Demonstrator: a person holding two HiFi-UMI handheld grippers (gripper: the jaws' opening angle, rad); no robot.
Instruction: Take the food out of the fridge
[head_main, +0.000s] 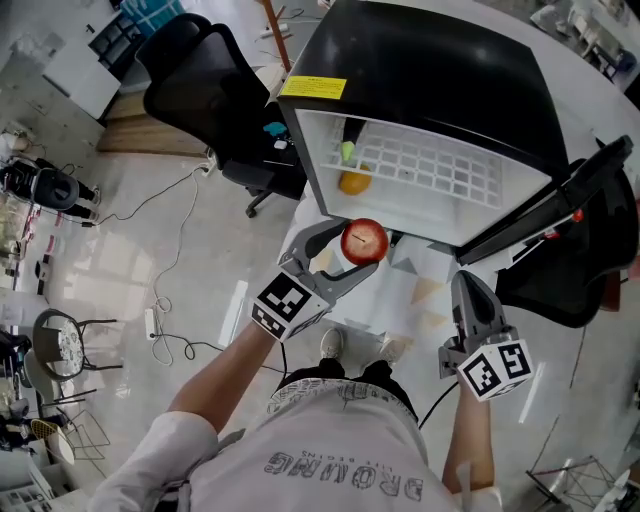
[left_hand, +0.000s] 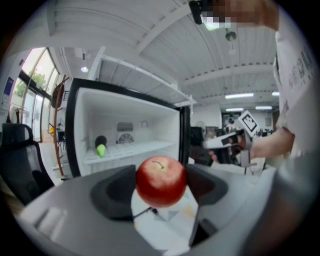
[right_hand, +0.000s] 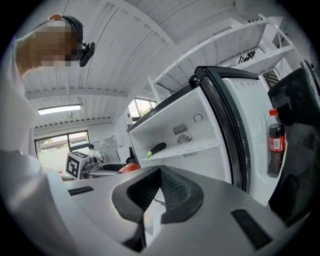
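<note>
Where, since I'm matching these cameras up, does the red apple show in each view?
Head view: apple at centre, in the left tongs, just below the open fridge.
Left gripper view: apple at lower centre, between the tongs.
Right gripper view: only a red sliver, left of centre.
Shared landmark: the fridge's white shelf.

Closed right claw (right_hand: 160, 168) before open fridge (right_hand: 172, 117)
</note>
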